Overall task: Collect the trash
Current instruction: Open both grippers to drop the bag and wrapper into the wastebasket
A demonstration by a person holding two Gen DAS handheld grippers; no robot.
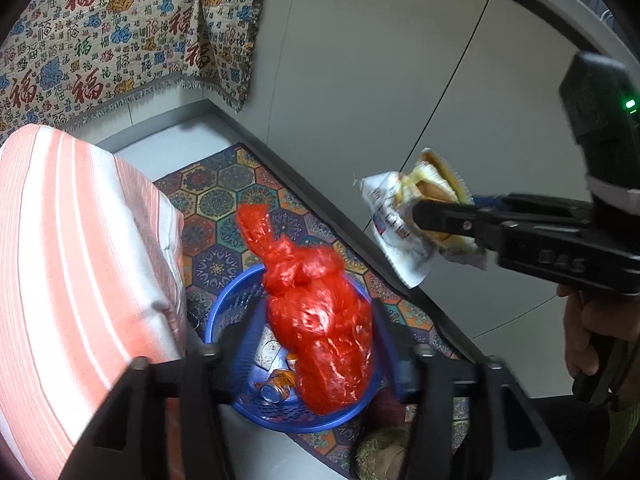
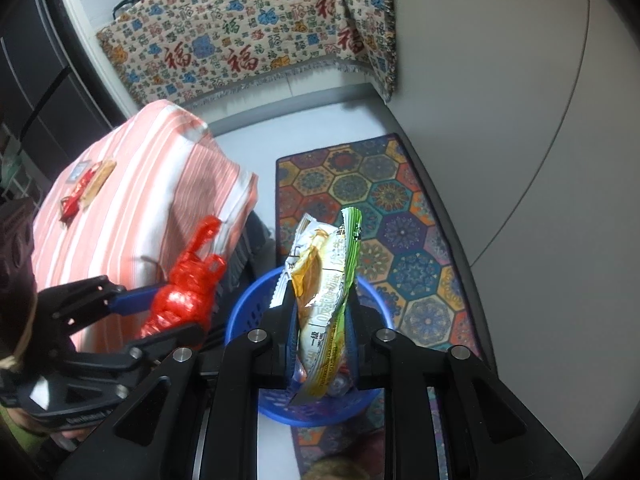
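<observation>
A blue perforated basket (image 1: pixel 224 308) (image 2: pixel 244 304) stands on the floor below both grippers, with a drink can (image 1: pixel 272 392) and scraps inside. A knotted red plastic bag (image 1: pixel 320 328) (image 2: pixel 184 296) hangs blurred over the basket between the fingers of my left gripper (image 1: pixel 308 328) (image 2: pixel 176 312). The jaws stand wider than the bag, and basket shows through a gap on its left side. My right gripper (image 2: pixel 322 290) (image 1: pixel 428 212) is shut on a white, yellow and green snack packet (image 2: pixel 320 280) (image 1: pixel 384 208), upright above the basket's rim.
An orange and white striped cushion (image 1: pixel 72 240) (image 2: pixel 140 184) rises left of the basket, with wrappers (image 2: pixel 88 188) lying on top. A hexagon-patterned mat (image 2: pixel 400 208) lies under the basket. A fringed patterned cloth (image 2: pixel 248 40) hangs behind. A pale wall runs along the right.
</observation>
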